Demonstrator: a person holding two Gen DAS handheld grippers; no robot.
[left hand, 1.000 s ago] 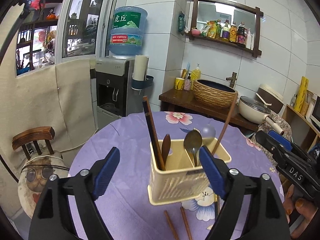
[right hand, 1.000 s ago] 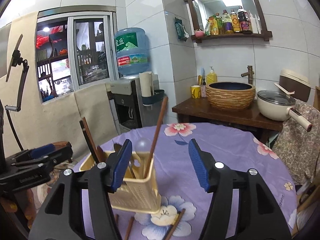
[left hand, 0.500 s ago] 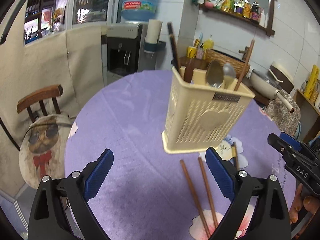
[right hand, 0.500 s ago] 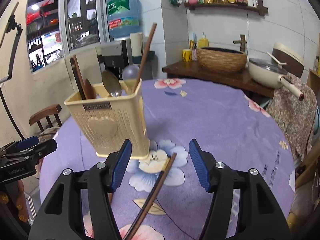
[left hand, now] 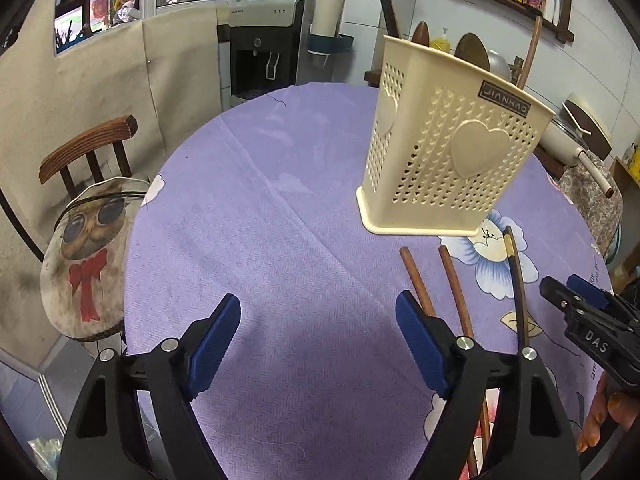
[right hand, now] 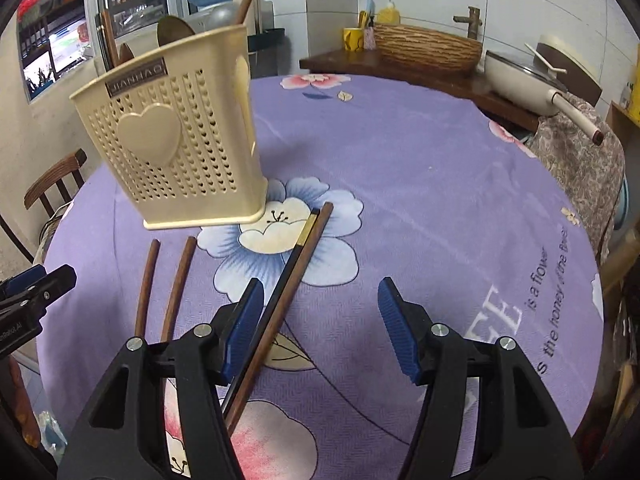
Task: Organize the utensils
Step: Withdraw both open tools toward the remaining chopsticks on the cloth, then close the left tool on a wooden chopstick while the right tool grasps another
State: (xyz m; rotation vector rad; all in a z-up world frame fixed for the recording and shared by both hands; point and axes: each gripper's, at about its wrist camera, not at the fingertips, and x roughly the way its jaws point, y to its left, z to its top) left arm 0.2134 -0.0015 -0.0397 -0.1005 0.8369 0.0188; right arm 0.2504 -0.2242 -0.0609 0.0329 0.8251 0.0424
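Observation:
A cream perforated utensil holder point(left hand: 448, 152) stands on the purple floral tablecloth point(left hand: 280, 240); it also shows in the right wrist view point(right hand: 180, 140). It holds spoons and chopsticks. Several brown chopsticks lie in front of it: a pair point(right hand: 172, 284) to the left and a dark and a brown one point(right hand: 296, 264) to the right, also in the left wrist view point(left hand: 452, 280). My left gripper point(left hand: 318, 346) is open and empty above the cloth. My right gripper point(right hand: 320, 328) is open, its left finger beside the right pair.
A wooden chair with a cat cushion point(left hand: 84, 240) stands left of the round table. A water dispenser point(left hand: 264, 52) is behind it. A side counter with a woven basin point(right hand: 428, 50) and a pot point(right hand: 520, 84) stands at the back right.
Both grippers have drawn back and dipped toward the table. The holder now sits farther ahead and the loose chopsticks have come into fuller view. Both stay open.

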